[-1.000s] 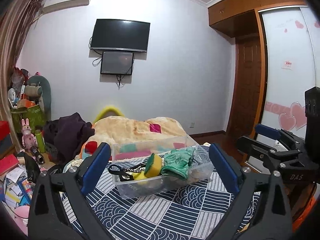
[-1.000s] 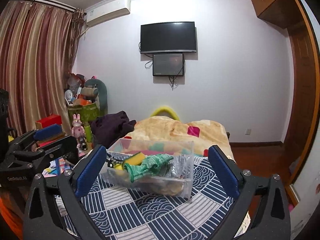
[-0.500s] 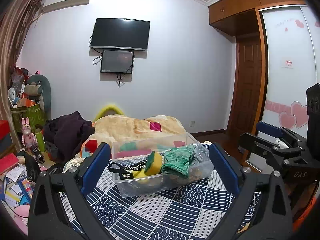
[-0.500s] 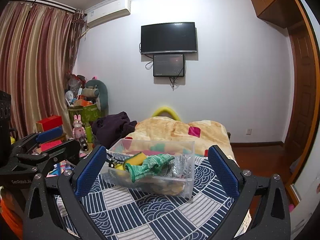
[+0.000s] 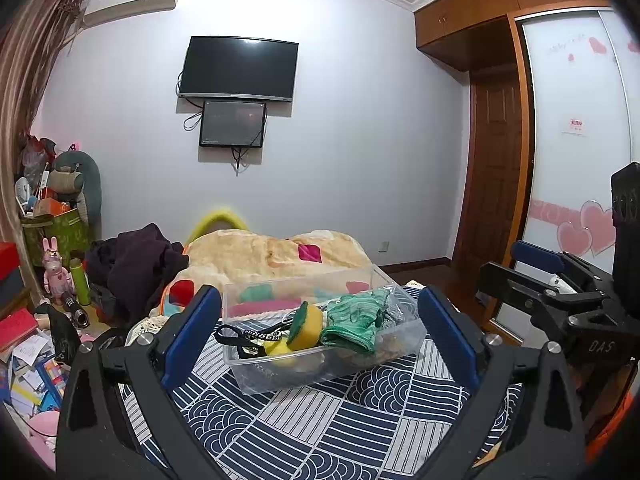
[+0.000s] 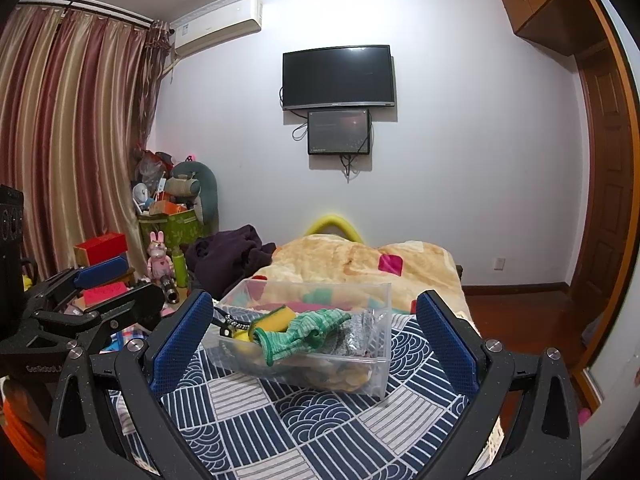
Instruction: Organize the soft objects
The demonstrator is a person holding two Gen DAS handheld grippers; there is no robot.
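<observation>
A clear plastic bin (image 5: 320,344) is seen resting on a navy-and-white patterned cloth (image 5: 320,420) spread over the bed. Inside the bin, a green knitted cloth (image 5: 354,326) is piled toward the right, a yellow sponge with a green backing (image 5: 306,322) is propped on edge beside it, and a black strap (image 5: 248,338) is draped over the left rim. A crinkled silver item (image 6: 354,330) is lodged behind the green cloth, though what it is cannot be told.

The left gripper (image 5: 320,328) is held with its blue-padded fingers (image 5: 192,330) spread wide, nothing being gripped; the bin is framed between them, just ahead of the tips and not touched. The right gripper (image 6: 310,338) is likewise held wide apart and empty, with the bin lying ahead between its fingers (image 6: 446,346) and nearer the left one. Each gripper is visible at the edge of the other's view, level with the bin. A beige blanket (image 6: 360,264) is heaped behind the bin.
</observation>
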